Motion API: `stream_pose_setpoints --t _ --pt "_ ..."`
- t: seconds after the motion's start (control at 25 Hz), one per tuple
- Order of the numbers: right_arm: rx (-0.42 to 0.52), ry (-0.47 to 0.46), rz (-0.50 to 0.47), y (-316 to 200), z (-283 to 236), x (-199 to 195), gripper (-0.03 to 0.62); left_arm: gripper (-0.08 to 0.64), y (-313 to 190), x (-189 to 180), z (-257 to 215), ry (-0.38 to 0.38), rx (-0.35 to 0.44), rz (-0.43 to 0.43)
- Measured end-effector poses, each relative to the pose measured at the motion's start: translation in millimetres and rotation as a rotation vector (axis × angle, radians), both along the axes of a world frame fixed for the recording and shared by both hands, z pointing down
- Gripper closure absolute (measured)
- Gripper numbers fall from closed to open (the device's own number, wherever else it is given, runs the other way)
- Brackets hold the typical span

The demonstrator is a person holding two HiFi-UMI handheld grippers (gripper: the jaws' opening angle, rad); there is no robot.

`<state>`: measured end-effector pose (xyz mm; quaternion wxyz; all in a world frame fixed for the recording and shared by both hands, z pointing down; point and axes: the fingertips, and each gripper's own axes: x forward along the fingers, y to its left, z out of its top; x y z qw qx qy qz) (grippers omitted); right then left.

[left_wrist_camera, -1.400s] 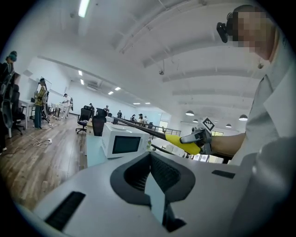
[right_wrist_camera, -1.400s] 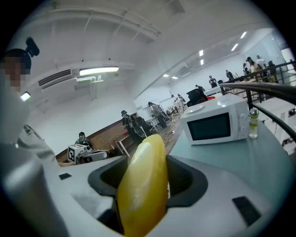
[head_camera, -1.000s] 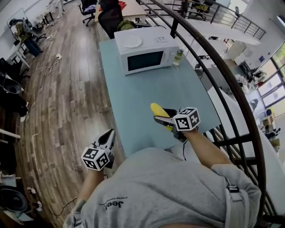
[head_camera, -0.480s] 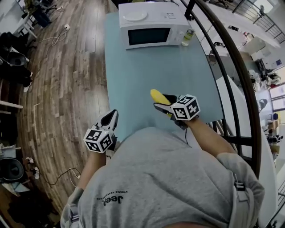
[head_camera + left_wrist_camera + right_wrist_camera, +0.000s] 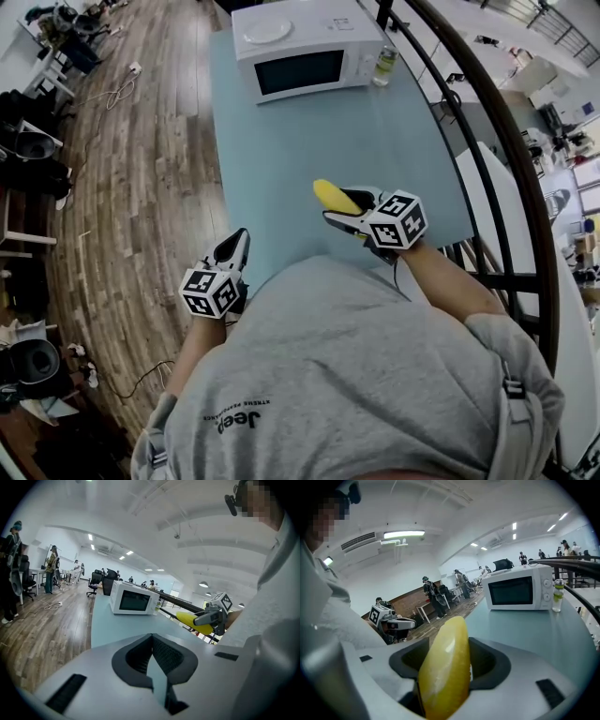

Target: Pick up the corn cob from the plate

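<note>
Right tool (image 5: 349, 208) grips the corn cob (image 5: 333, 196) between its wide-set jaws, holding it clear above the near end of the pale blue counter (image 5: 309, 150). The cob lies lengthwise in the grip, its rounded yellow tip jutting forward past the jaws. That hold would seem to keep so smooth a piece from rolling out sideways. No plate sits under it, so the lift itself looks done. The only plate in sight, a white one (image 5: 267, 31), rests on top of the microwave (image 5: 309, 70) at the far end, with a small bottle (image 5: 382, 64) just beside the oven. Left tool (image 5: 234, 251) hangs off the counter's left edge over the wooden floor (image 5: 141, 187), its jaws drawn together on nothing. It is apparently kept out of the way, since one tool is enough to carry the cob. Both tools are angled slightly downward, toward the microwave.
</note>
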<state>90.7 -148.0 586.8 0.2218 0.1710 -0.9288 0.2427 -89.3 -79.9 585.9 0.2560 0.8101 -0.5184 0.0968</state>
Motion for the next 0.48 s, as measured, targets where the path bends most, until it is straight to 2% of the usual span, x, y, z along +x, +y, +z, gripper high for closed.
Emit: stream_pose_setpoints --t 0.48 --pt "-0.007 0.019 0.055 2.4 6.2 6.9 0.319 0.541 -7.7 -5.6 -0.4 0.021 0.004 0.026"
